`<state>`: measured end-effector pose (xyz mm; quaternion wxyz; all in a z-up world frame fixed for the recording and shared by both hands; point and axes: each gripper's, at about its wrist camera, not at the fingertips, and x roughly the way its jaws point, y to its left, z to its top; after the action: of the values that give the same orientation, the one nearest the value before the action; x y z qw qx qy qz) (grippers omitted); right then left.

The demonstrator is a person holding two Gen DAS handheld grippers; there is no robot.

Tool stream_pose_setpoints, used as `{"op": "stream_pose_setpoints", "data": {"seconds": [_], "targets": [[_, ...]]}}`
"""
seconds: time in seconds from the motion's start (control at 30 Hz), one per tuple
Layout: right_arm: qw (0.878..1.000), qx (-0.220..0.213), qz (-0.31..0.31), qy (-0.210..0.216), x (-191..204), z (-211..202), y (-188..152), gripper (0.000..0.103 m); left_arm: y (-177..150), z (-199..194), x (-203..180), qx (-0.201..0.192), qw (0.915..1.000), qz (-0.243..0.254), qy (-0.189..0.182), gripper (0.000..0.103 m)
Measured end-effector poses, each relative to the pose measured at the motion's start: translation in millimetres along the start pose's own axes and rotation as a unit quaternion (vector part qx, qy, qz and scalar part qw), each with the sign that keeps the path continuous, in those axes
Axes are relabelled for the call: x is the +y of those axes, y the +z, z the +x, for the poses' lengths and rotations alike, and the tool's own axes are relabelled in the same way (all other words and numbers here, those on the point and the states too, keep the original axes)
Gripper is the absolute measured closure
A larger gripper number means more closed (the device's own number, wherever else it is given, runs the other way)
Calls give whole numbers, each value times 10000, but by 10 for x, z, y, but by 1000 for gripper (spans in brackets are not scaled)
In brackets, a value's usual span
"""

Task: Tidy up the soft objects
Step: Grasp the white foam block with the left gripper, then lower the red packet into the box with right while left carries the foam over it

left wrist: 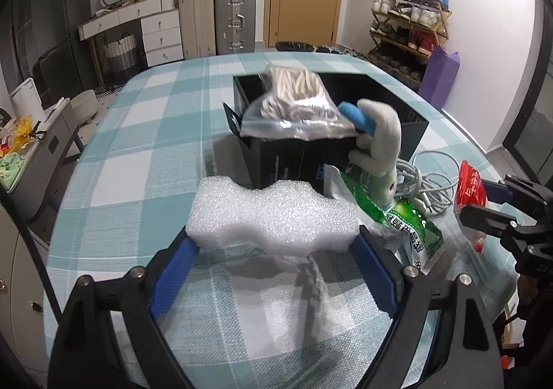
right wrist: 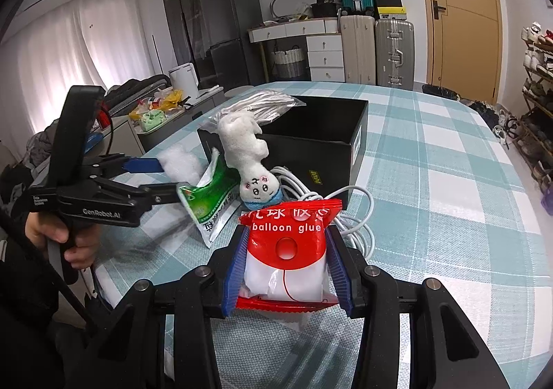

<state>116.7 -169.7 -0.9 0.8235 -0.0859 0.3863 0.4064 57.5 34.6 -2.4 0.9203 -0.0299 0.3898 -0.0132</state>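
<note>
— Black box (left wrist: 297,161) on your desk (left wrist: 145,133): what's inside?
— A bag of rope (left wrist: 297,95). Your left tool (left wrist: 273,244) pinches foam (left wrist: 273,212); your right tool (right wrist: 285,268) squeezes the glue packet (right wrist: 287,244).

Both cameras ride on hand-held grippers and look forward and downward along the fingers, so each view has its own fingers at the bottom edge. The left wrist view sits close over the table (left wrist: 145,133), with a foam piece (left wrist: 273,216) right at its fingertips, and faces the black box (left wrist: 297,161), the door and a shoe rack beyond. The right wrist view sits just as close, a red packet (right wrist: 287,250) filling its foreground, and faces the same box (right wrist: 321,147) from the other side, toward the curtains and suitcases. Both share the box, the plush toy (left wrist: 380,143) (right wrist: 249,154), the green bag and the white cable; each also catches the other gripper at its side edge.
</note>
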Motion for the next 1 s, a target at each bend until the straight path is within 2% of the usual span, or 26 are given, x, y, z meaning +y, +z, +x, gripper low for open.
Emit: {"op": "stream_pose_setpoints", "data": {"seconds": [0.6, 1.0], "targets": [[9990, -449, 19, -60, -30, -178, 206, 58, 237, -328, -5, -573, 9983, 18, 31, 15], [9978, -656, -49, -30, -11, -191, 407, 58, 410, -412, 29, -889, 9960, -47, 58, 15]]}}
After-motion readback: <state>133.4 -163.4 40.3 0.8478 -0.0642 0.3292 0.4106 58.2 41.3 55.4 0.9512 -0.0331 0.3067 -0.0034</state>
